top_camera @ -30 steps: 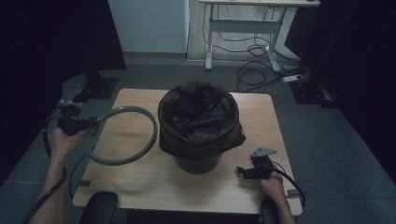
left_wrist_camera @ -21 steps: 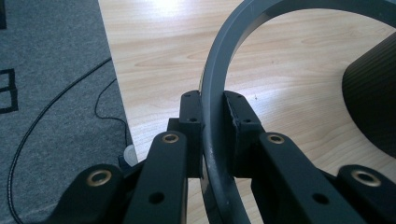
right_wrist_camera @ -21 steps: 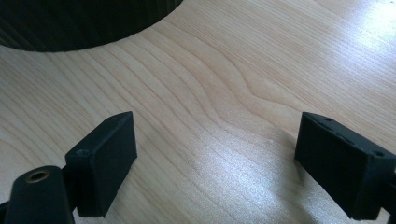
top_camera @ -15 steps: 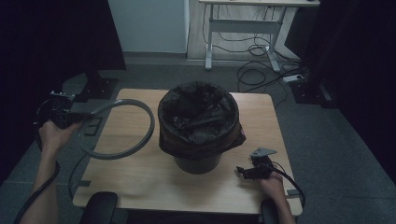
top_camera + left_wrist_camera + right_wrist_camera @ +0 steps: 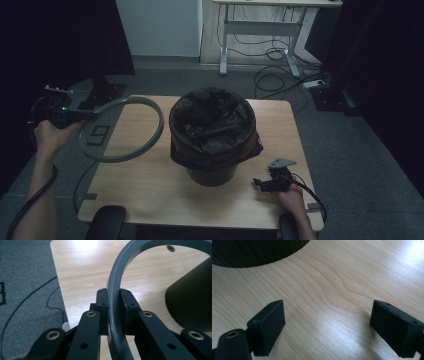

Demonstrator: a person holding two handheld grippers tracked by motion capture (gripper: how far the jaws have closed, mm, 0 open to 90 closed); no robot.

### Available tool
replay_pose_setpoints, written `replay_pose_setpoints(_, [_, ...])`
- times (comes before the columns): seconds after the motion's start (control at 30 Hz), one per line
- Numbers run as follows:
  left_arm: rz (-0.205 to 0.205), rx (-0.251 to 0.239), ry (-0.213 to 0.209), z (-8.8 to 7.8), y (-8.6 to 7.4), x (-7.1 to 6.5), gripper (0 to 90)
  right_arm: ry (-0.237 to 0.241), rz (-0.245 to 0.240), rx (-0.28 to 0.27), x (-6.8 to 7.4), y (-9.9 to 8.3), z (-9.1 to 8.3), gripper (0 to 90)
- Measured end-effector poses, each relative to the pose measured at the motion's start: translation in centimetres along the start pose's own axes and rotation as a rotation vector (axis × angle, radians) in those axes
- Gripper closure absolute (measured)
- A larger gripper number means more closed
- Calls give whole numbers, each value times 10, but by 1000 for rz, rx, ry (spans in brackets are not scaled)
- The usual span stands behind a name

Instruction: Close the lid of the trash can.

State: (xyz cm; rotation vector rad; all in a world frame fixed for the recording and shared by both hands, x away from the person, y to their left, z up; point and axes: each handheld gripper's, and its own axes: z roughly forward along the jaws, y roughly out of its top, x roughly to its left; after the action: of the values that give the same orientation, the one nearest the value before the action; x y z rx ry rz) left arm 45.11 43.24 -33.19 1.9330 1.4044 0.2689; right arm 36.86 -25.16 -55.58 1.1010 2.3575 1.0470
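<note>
The grey ring point(image 5: 121, 131), clamped in the left gripper point(image 5: 113, 302), has moved further left of the bin point(image 5: 212, 134), while the right gripper point(image 5: 325, 327) stays spread wide beside it.

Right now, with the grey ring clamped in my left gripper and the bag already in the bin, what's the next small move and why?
Probably carry the grey plastic ring right, over the round black bin. The left gripper holds it beside the bin, and the black bag's edge hangs loosely folded over the rim, seemingly needing the ring. The right gripper rests open.
</note>
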Motion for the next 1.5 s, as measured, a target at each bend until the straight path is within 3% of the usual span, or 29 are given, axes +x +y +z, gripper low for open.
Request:
replay_pose_setpoints(0.77, [44, -4, -14, -25, 45, -31, 782, 0, -1, -1, 0, 0, 0, 118])
replay_pose_setpoints(1.5, [131, 11, -61, -4, 70, -74, 782, 0, -1, -1, 0, 0, 0, 118])
